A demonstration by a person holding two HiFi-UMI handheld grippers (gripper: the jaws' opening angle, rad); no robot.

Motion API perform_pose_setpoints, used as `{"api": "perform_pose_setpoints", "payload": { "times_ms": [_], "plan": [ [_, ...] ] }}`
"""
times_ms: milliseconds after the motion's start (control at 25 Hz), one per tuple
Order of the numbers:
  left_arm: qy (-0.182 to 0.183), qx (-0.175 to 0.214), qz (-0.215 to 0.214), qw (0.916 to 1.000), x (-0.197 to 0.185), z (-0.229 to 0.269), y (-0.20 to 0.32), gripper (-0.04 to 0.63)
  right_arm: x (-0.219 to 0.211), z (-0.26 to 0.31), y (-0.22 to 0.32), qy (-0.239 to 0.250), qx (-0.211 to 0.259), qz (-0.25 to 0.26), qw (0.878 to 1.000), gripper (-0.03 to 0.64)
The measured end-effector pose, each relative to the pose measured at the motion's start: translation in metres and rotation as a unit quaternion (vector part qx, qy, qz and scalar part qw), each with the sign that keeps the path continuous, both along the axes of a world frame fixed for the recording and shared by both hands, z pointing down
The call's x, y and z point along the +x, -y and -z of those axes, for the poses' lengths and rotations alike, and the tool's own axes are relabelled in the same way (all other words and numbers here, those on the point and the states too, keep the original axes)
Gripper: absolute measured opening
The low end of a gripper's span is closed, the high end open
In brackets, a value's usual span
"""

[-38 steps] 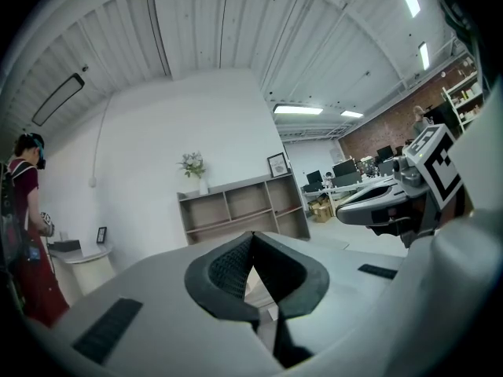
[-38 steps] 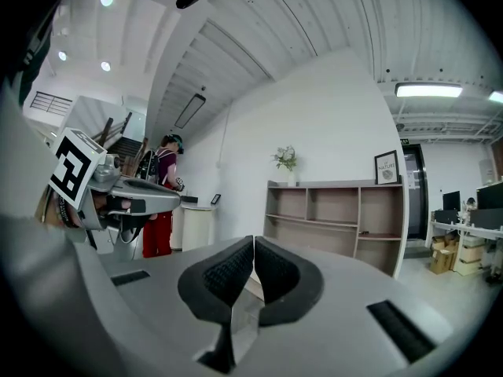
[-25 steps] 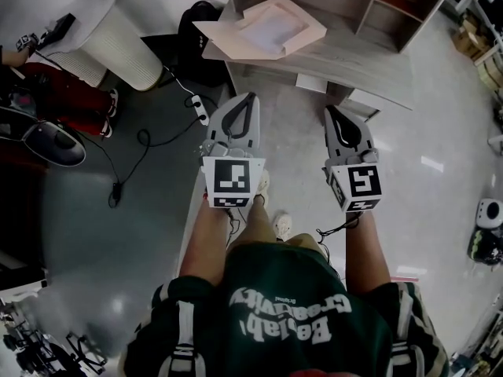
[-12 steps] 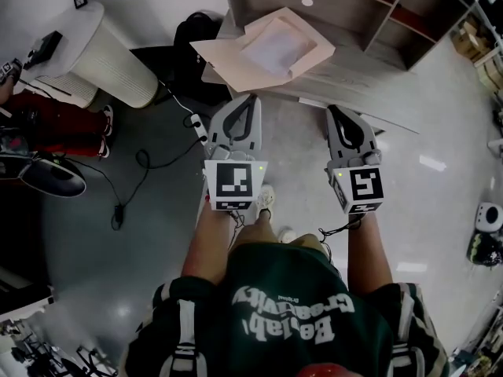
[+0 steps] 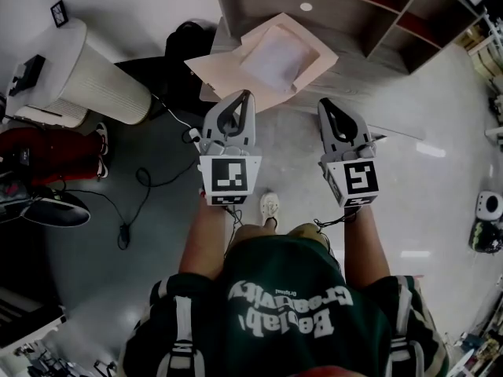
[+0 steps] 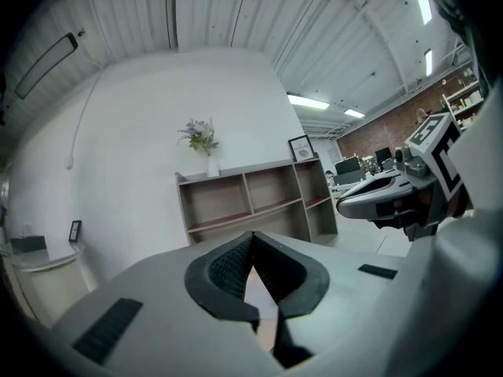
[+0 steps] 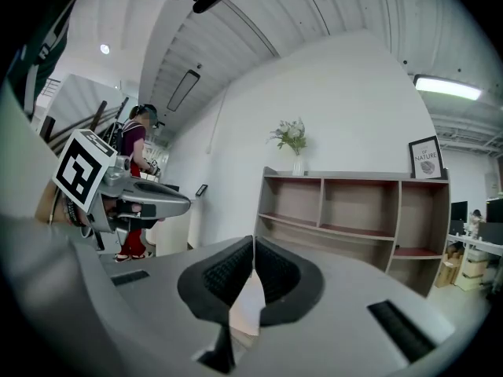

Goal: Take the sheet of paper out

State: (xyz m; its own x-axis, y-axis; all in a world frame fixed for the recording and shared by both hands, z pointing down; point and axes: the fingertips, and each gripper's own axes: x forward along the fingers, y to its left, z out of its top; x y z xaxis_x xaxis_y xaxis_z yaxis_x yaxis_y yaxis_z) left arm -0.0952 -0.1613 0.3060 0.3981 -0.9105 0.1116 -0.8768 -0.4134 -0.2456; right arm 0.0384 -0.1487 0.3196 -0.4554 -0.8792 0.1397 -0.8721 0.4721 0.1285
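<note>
An open flat pink box (image 5: 236, 75) lies on the grey desk (image 5: 369, 61), with a pale sheet of paper (image 5: 275, 52) inside its tray. My left gripper (image 5: 244, 95) is shut and empty, its tip just short of the box's near edge. My right gripper (image 5: 324, 103) is also shut and empty, held level beside the left one, off the box's right corner. In the left gripper view the jaws (image 6: 253, 236) meet at the tips; the right gripper view shows the same (image 7: 253, 242). Both point at the wooden shelf unit (image 6: 251, 203) (image 7: 354, 210).
A white ribbed pedestal (image 5: 90, 77) stands at the left, a black bag (image 5: 185, 42) next to the desk. Cables and a power strip (image 5: 192, 136) trail on the floor. A person in red (image 5: 47, 144) sits at far left. A vase with a plant (image 7: 295, 144) tops the shelves.
The person has walked toward the desk, so the box and shelves now lie closer to both gripper tips. Both grippers stay shut and side by side.
</note>
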Motion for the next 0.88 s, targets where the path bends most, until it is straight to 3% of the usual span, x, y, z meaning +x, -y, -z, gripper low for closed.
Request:
{"api": "perform_pose_setpoints", "payload": {
  "times_ms": [320, 880],
  "plan": [
    [-0.008, -0.008, -0.016, 0.9998, -0.015, -0.005, 0.027, 0.017, -0.024, -0.001, 0.023, -0.004, 0.007, -0.003, 1.000, 0.034],
    [-0.016, -0.027, -0.027, 0.9991, 0.006, -0.034, 0.087, 0.017, -0.019, -0.028, 0.087, -0.015, -0.005, 0.011, 1.000, 0.034]
  ]
}}
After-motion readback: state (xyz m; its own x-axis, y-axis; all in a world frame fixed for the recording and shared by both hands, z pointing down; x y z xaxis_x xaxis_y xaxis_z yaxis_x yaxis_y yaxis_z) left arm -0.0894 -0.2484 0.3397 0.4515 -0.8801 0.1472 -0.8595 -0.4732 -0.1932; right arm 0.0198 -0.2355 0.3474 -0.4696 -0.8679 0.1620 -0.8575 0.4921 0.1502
